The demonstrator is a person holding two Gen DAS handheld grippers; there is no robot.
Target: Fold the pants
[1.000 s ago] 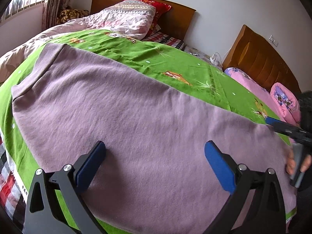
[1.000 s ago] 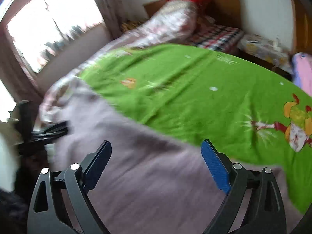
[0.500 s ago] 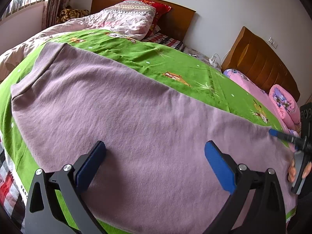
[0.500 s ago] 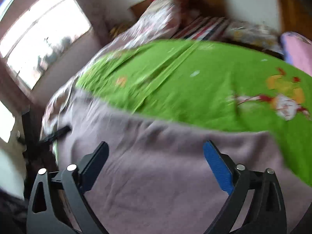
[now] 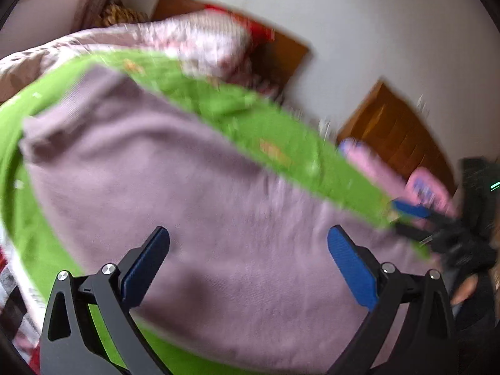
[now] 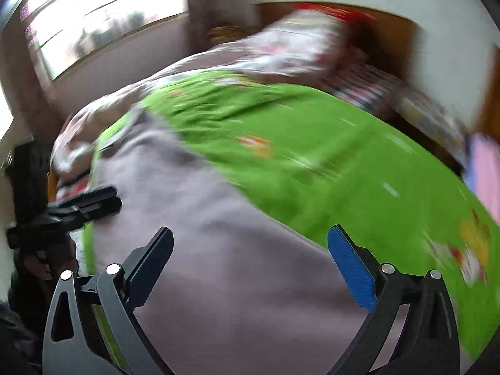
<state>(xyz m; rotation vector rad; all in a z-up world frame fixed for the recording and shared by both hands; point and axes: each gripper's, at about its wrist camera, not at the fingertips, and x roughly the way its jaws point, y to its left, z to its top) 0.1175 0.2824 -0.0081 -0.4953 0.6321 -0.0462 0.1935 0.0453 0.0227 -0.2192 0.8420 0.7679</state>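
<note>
The lilac pants [image 5: 203, 187] lie spread flat across a green bedspread [image 5: 281, 131], ribbed waistband at the far left. My left gripper [image 5: 248, 229] hovers over their near edge, open, with nothing between its blue pads. At the right end of the pants, my right gripper [image 5: 398, 217] is held by a hand. In the right wrist view the right gripper [image 6: 250, 229] is open and empty above the pants [image 6: 218, 250]. There the left gripper [image 6: 114, 200] shows at the left edge. Both views are blurred by motion.
A flowered quilt [image 5: 203, 40] and a red pillow are piled against the wooden headboard [image 5: 281, 53]. A second bed with pink bedding [image 5: 368, 162] stands to the right. A window [image 6: 103, 18] is on the left wall. Green bedspread [image 6: 312, 143] stretches beyond the pants.
Both hands have swung and rolled, so both views tilt and blur. More of the pants now fills the right wrist view. The pants themselves lie as before.
</note>
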